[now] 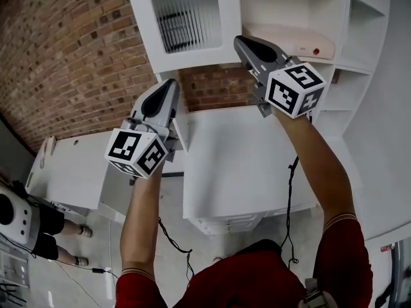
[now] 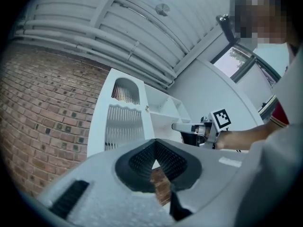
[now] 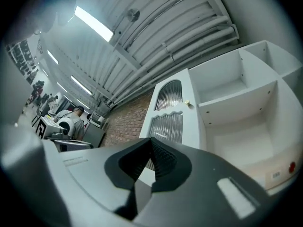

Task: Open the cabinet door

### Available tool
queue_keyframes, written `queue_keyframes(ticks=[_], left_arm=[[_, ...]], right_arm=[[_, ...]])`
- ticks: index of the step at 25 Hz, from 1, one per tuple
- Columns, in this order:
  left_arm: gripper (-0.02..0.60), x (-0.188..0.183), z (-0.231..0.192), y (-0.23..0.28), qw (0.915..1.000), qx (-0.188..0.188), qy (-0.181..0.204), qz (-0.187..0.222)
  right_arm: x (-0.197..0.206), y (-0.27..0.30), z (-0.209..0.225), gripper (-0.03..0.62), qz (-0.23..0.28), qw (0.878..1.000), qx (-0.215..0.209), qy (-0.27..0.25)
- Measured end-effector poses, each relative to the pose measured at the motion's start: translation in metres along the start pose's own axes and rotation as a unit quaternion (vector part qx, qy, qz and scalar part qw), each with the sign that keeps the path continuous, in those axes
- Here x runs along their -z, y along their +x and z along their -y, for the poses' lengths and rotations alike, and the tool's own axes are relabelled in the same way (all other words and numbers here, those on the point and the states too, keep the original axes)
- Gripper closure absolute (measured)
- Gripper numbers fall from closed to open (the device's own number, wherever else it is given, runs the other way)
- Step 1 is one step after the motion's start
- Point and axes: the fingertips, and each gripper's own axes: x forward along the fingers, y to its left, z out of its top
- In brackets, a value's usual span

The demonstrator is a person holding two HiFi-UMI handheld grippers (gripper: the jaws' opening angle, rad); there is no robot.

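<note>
**Clerk:** At far left, first item?
**Keeper:** Brick wall (image 1: 64, 56). Next, left gripper (image 1: 172, 87): jaws together, nothing held.
**Clerk:** Cabinet door?
**Keeper:** Cabinet door (image 1: 186, 19): white, ribbed pane, above and between both grippers, apart from each. Right gripper (image 1: 240, 42): jaws together, empty, before open shelves (image 1: 289, 8).

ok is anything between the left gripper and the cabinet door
Nothing; the left gripper view shows bare air between the left gripper and the cabinet door.

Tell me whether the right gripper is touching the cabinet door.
Apart. The left gripper view shows the right gripper before the open shelves, a clear gap between its tip and the cabinet door.
</note>
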Motion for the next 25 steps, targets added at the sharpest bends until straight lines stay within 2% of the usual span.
queue_keyframes(ticks=[5, 9, 15, 20, 25], left_arm=[[0.581, -0.004, -0.015, 0.012, 0.9999, 0.013, -0.004, -0.002], [0.581, -0.004, -0.025, 0.025, 1.0000, 0.004, -0.006, -0.002], [0.581, -0.003, -0.023, 0.044, 1.0000, 0.002, -0.001, -0.005], [0.581, -0.006, -0.023, 0.052, 0.9999, 0.003, 0.001, -0.013], [0.581, -0.005, -0.020, 0.049, 0.9999, 0.007, 0.005, -0.014]], right_arm=[[-0.003, 0.018, 0.018, 0.580, -0.026, 0.999, 0.018, -0.006], [-0.017, 0.032, 0.050, 0.556, -0.026, 0.999, 0.030, -0.003], [-0.045, 0.057, 0.095, 0.524, -0.022, 0.998, 0.050, -0.038], [-0.075, 0.085, 0.109, 0.491, -0.021, 0.996, 0.066, -0.056], [-0.087, 0.106, 0.116, 0.467, -0.025, 0.993, 0.088, -0.072]])
